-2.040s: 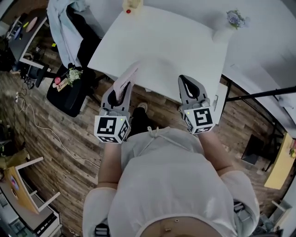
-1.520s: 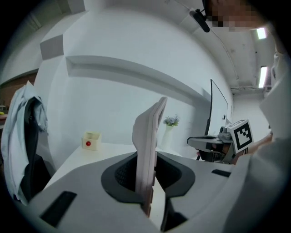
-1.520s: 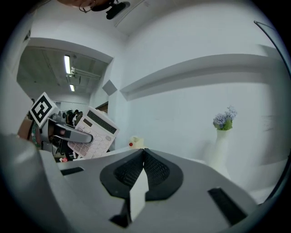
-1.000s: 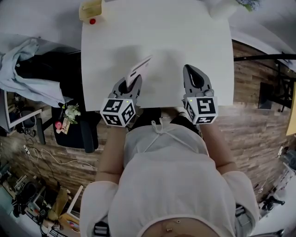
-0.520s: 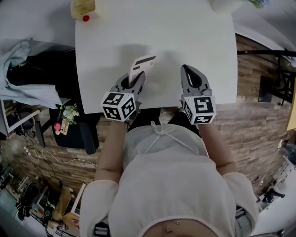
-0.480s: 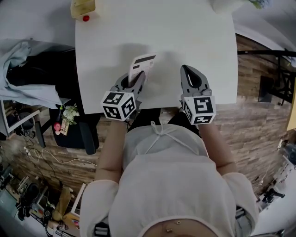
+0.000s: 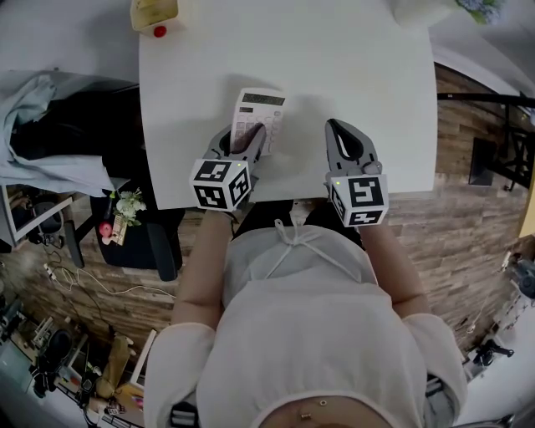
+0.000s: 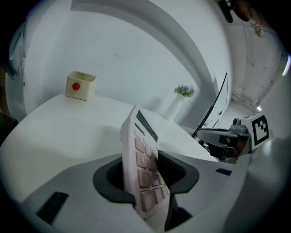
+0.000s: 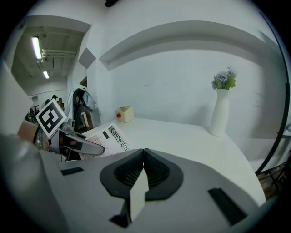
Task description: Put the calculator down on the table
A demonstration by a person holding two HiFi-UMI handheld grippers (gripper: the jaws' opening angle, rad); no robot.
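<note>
**One camera overhead, two riding low on the grippers, all aimed at one white table (image 7: 334, 67).**

The head view looks steeply down past the person's chest and takes in the table's near edge, both side edges and the floor around. The left gripper view sits close behind the left gripper (image 8: 148, 175), whose jaws are opening with the calculator (image 8: 141, 136) between them, and faces across the tabletop to the far edge. The right gripper view does likewise behind the right gripper (image 9: 143, 154). All three share the red-dotted box (image 7: 153, 14) at the far left corner and the vase (image 9: 219, 116) at the far right. Each gripper view also catches the other gripper.
</note>
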